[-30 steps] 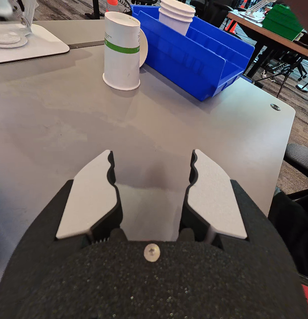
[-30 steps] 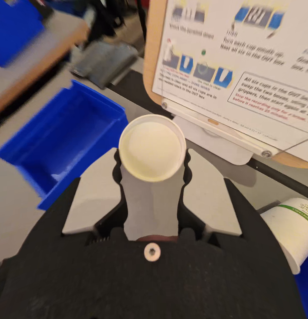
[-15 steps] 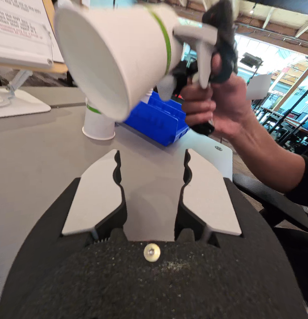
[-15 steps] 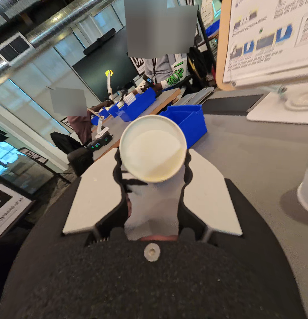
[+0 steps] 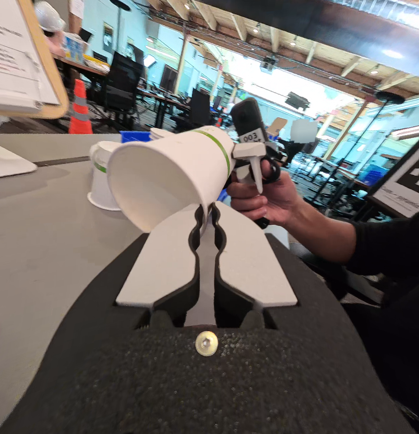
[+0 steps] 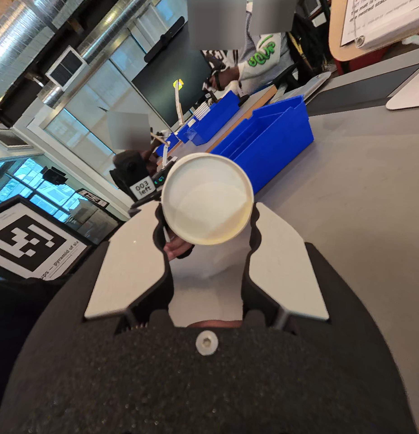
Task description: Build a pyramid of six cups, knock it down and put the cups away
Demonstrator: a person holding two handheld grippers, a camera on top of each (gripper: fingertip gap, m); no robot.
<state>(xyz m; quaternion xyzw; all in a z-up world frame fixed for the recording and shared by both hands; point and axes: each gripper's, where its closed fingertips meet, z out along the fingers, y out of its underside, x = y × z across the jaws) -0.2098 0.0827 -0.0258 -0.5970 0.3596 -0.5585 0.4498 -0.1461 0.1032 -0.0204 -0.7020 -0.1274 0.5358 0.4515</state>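
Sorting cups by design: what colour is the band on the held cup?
Green, a thin band near the base of the white paper cup; clearest in the left wrist view.

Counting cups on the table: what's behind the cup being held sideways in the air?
Behind the held cup, one cup stands mouth-down on the grey table. Farther back, a blue bin with stacked cups peeks out; the rest is covered.

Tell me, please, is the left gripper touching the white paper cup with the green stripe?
Touching. In the left wrist view the left gripper has pinched its fingertips onto the rim wall of the white paper cup, with no gap showing.
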